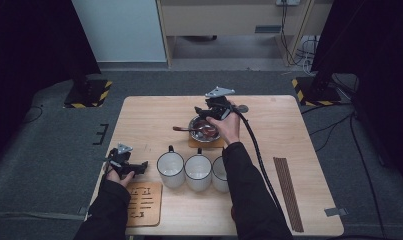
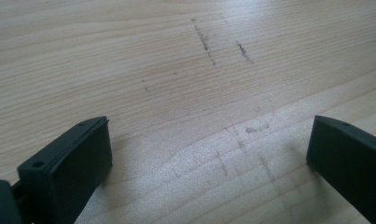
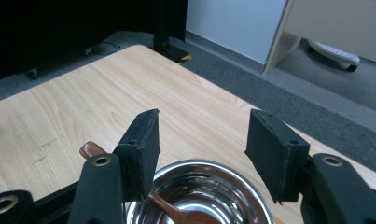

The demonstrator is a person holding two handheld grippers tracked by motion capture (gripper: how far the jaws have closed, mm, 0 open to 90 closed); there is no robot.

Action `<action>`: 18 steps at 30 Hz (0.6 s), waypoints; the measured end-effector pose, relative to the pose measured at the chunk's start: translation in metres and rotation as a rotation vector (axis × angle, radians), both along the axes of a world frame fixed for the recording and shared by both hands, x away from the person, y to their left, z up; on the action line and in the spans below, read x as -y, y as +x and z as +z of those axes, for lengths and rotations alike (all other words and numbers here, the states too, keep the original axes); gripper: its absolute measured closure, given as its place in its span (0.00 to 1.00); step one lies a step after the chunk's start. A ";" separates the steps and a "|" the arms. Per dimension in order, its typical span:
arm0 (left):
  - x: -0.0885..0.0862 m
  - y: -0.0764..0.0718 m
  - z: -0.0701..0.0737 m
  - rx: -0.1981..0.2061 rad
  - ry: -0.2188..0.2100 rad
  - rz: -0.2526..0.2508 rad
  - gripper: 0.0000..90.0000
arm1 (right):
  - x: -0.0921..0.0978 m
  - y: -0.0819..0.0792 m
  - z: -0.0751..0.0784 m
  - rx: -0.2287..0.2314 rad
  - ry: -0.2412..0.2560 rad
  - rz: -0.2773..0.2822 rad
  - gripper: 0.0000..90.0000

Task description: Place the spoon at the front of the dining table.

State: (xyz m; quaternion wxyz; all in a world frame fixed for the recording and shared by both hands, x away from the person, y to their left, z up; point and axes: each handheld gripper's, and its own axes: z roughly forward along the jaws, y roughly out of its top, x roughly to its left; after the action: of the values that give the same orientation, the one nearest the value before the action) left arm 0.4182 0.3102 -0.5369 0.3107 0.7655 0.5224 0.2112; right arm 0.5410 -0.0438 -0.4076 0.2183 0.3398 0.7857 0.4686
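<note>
A steel bowl (image 1: 204, 129) rests on a small wooden coaster (image 1: 195, 143) at mid-table, with a brown wooden spoon (image 1: 185, 129) lying in it, handle out to the left. My right gripper (image 1: 207, 111) hovers over the bowl's far rim, open and holding nothing. In the right gripper view the bowl (image 3: 209, 186) and spoon (image 3: 93, 150) sit just below the spread jaws of the right gripper (image 3: 202, 144). My left gripper (image 1: 134, 167) rests low near the table's left front, open. The left gripper (image 2: 209, 154) faces bare scratched wood.
Three white mugs (image 1: 171, 169) stand in a row in front of the bowl. A slotted wooden board (image 1: 144, 202) lies at the front left by my left hand. A bundle of dark sticks (image 1: 288, 192) lies at the right. The right gripper's cable (image 1: 259, 160) trails back across the table.
</note>
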 end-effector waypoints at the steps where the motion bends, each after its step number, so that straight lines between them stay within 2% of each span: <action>1: 0.000 0.000 0.000 0.000 0.000 0.000 0.00 | -0.001 0.001 -0.002 -0.004 -0.005 0.002 0.49; 10: 0.000 0.000 0.000 0.000 0.000 0.000 0.00 | -0.009 0.009 -0.024 -0.066 -0.054 0.018 0.50; 13: 0.000 0.000 0.000 0.000 0.000 0.000 0.00 | -0.013 0.011 -0.036 -0.099 -0.086 0.039 0.51; 18: 0.000 0.000 0.000 0.000 0.000 0.000 0.00 | -0.018 0.013 -0.049 -0.129 -0.102 0.061 0.53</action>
State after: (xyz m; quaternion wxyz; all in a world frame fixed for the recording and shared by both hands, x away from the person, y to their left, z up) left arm 0.4182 0.3102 -0.5369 0.3107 0.7655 0.5223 0.2112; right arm 0.5538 -0.0254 -0.4562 0.1698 0.3335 0.8309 0.4118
